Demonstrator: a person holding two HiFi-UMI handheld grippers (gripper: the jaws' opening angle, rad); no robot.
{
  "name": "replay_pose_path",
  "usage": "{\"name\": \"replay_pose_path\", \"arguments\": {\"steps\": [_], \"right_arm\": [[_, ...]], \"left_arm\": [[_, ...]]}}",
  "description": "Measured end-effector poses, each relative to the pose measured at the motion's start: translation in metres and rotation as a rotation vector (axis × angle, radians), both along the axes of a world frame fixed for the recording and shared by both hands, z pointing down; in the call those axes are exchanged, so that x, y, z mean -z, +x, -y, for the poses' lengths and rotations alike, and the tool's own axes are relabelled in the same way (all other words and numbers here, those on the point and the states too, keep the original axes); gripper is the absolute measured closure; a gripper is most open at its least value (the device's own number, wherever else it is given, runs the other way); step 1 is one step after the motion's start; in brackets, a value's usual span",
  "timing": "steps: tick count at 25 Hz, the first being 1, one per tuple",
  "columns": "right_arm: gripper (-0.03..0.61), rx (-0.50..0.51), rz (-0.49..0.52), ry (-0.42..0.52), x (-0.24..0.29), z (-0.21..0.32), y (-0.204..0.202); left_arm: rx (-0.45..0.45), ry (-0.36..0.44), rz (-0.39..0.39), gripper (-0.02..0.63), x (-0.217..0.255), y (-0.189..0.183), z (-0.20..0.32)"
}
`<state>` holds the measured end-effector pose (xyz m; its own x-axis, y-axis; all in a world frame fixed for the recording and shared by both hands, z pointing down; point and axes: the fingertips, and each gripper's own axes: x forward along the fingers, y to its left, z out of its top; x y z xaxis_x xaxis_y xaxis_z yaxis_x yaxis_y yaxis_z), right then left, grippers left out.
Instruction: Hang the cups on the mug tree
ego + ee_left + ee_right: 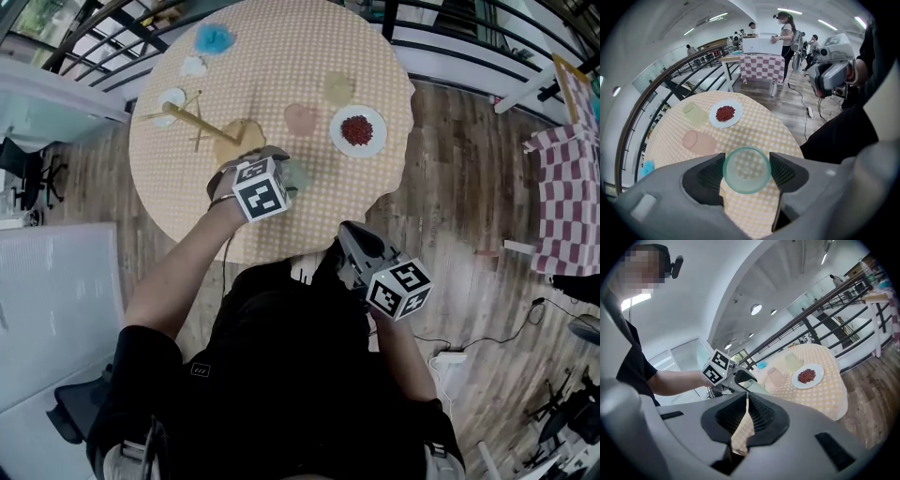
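My left gripper (746, 165) is shut on a clear green cup (746, 170), whose round rim sits between both pads. In the head view the left gripper (279, 174) holds that cup (296, 175) over the near part of the round table, just right of the wooden mug tree (192, 119). A white cup (171, 98) shows at the tree's far end. A pink cup (301, 119) and a pale yellow cup (338, 89) lie on the cloth beyond. My right gripper (349, 246) is shut and empty, close to the body off the table edge; its jaws (747, 404) meet.
A white plate of red beans (358, 130) sits at the table's right. A blue cup (214, 38) and a small white one (194, 66) lie at the far left. A black railing (487, 42) runs behind the table. People stand by a checkered table (761, 65).
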<state>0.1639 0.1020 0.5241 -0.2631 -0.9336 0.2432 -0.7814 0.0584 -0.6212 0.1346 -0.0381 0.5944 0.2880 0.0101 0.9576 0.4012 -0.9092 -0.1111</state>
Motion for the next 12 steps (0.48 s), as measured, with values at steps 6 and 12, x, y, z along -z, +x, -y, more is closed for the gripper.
{"name": "replay_pose_path", "arguments": {"steps": [6, 12], "right_arm": [[0.555, 0.103, -0.015, 0.003, 0.012, 0.025, -0.046], [0.555, 0.155, -0.031, -0.002, 0.02, 0.055, -0.09]], "left_arm": [[0.03, -0.003, -0.024, 0.313, 0.019, -0.044, 0.006], [0.062, -0.014, -0.05, 0.313, 0.034, -0.092, 0.032]]}}
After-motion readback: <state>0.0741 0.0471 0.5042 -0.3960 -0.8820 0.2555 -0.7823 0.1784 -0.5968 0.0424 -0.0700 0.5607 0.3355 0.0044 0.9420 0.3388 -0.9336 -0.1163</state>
